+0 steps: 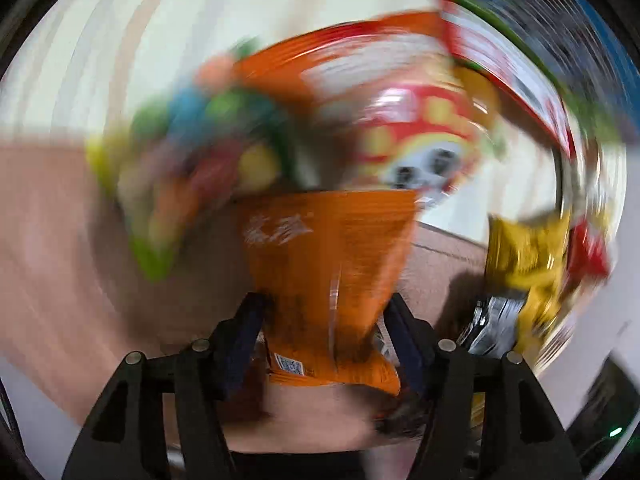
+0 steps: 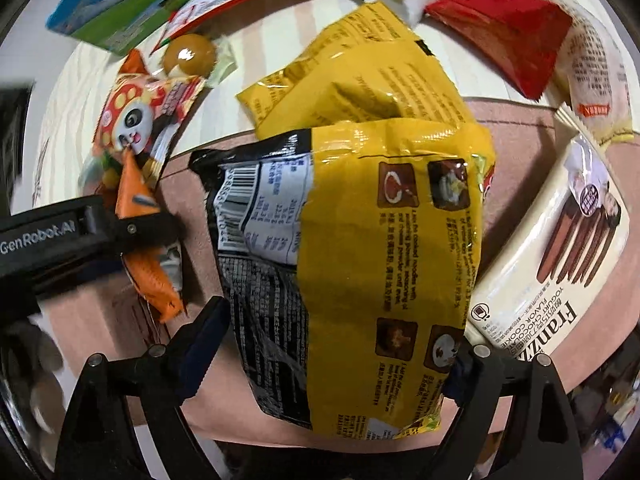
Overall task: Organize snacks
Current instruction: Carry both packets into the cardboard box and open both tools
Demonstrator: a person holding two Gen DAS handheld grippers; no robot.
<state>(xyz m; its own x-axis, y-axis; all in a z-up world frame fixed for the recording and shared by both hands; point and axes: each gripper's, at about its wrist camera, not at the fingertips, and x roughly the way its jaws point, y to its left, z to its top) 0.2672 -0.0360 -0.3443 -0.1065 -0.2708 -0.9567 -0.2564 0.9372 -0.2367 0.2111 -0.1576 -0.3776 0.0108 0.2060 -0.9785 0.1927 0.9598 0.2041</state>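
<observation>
We have a packet in each claw. Our left claw [image 1: 326, 312] is clamped on a small orange packet [image 1: 328, 272], pinched at its lower half so the top fans out above the fingers; from the right wrist view that same packet [image 2: 140, 216] sits crimped in the black jaws, off the pink mat [image 2: 520, 132] that covers part of the striped counter [image 2: 72, 92]. The left view is heavily smeared, so we cannot read the pack's print or tell how firmly the film is caught. Our right claw [image 2: 336, 344] is closed across the width of a yellow and black noodle bag [image 2: 360, 240], whose foil buckles and creases between the fingers. We judge both packs light, soft and slick: the film gives under pressure, so a grip on the flat middle can slide, and the noodle block inside would likely crack if squeezed hard. The sealed seam or a corner looks like the safer hold for the orange one; for the noodle bag, spanning its narrow side low down, as now, seems sound. Around them lie a second yellow bag [image 2: 360, 72], a panda packet [image 2: 140, 120], a red pouch [image 2: 508, 36] and a white cookie box [image 2: 560, 248], which being stiff would take a firmer pinch on its edges.
</observation>
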